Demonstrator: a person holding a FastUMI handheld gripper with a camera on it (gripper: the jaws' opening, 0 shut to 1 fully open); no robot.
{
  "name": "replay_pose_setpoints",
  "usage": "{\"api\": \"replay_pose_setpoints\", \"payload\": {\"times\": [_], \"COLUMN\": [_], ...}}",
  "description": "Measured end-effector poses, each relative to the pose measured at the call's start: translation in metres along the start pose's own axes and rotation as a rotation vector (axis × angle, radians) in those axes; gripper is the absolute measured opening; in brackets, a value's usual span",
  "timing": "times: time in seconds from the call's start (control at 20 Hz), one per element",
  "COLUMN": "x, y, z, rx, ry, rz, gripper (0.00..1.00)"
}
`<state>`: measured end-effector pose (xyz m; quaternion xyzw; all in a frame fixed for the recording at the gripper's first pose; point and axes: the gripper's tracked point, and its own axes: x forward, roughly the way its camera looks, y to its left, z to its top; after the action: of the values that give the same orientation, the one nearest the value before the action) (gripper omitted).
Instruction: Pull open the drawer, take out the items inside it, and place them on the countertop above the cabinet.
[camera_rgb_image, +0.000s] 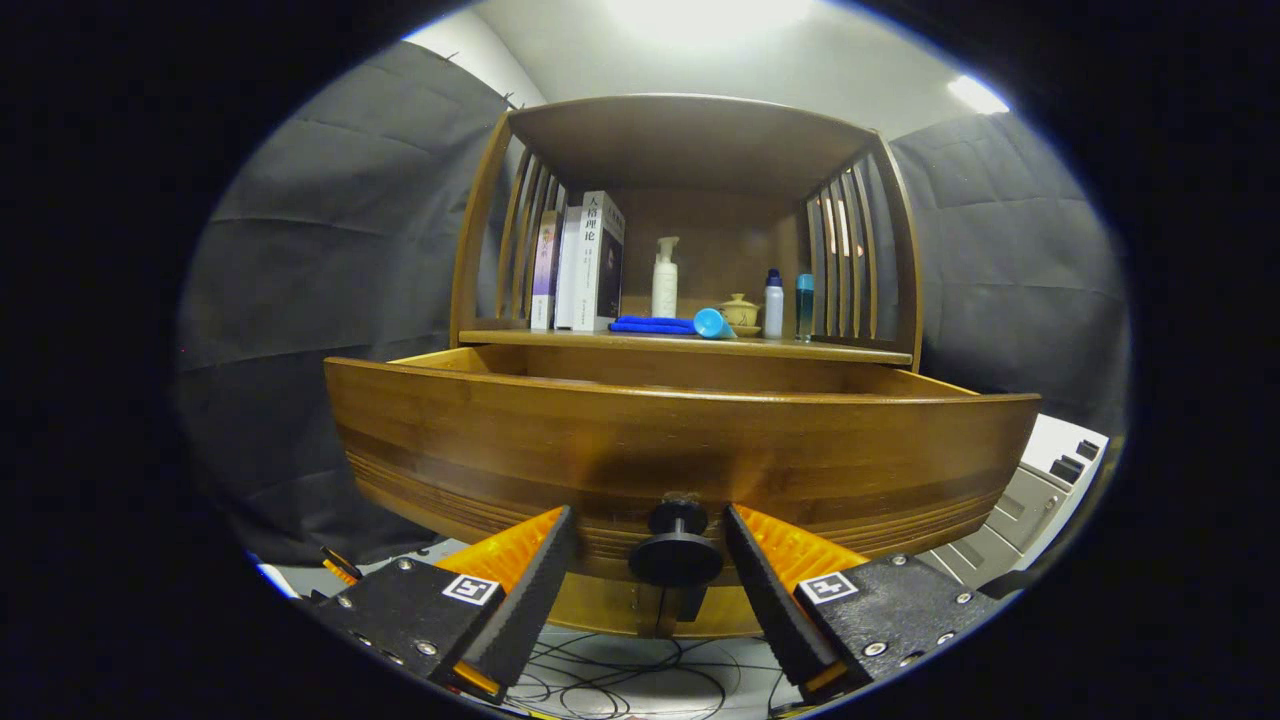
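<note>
Straddling the black knob (676, 548) on the drawer (680, 450), the gripper (650, 560) is sitting with its two fingers spread apart, one on each side of the knob and neither one pressing on it. A gap is showing on both sides, so nothing is being clamped. The drawer front is standing well out from the cabinet (690, 140), with the top rim and a strip of the inner back wall showing above it, so the drawer looks to be pulled open already. That probably explains the loose fingers: the pull seems done and the knob is no longer needing a grip.

From this low angle the inside floor of the drawer is hidden behind its front, so I cannot tell what is lying in there.

Above the drawer, the countertop (850, 350) is carrying books (585, 265) standing upright at its left end, a white pump bottle (665, 278), a blue cloth (652, 325) lying flat with a light blue cup (712, 323) on its side just beside it, a small lidded pot (740, 312) and two slim bottles (787, 303). Bare wood is showing towards the right front edge, which looks like the likeliest spot for whatever comes out. Reaching in will likely call for lifting the fingers over the drawer front first.
</note>
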<state>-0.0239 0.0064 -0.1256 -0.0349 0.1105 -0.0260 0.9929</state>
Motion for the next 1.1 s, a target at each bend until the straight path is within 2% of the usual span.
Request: {"api": "replay_pose_setpoints", "payload": {"times": [0.15,0.45,0.65,0.9,1.1], "x": [0.002,0.022,0.034,0.052,0.07], "y": [-0.002,-0.014,-0.015,-0.015,-0.014], "z": [0.0,0.007,0.012,0.014,0.017], "rx": [-0.047,-0.006,-0.058,0.006,-0.004], "ry": [0.012,0.015,0.012,0.029,0.047], "rz": [-0.028,-0.035,-0.037,-0.024,-0.015], "gripper": [0.93,0.94,0.94,0.95,0.94]}}
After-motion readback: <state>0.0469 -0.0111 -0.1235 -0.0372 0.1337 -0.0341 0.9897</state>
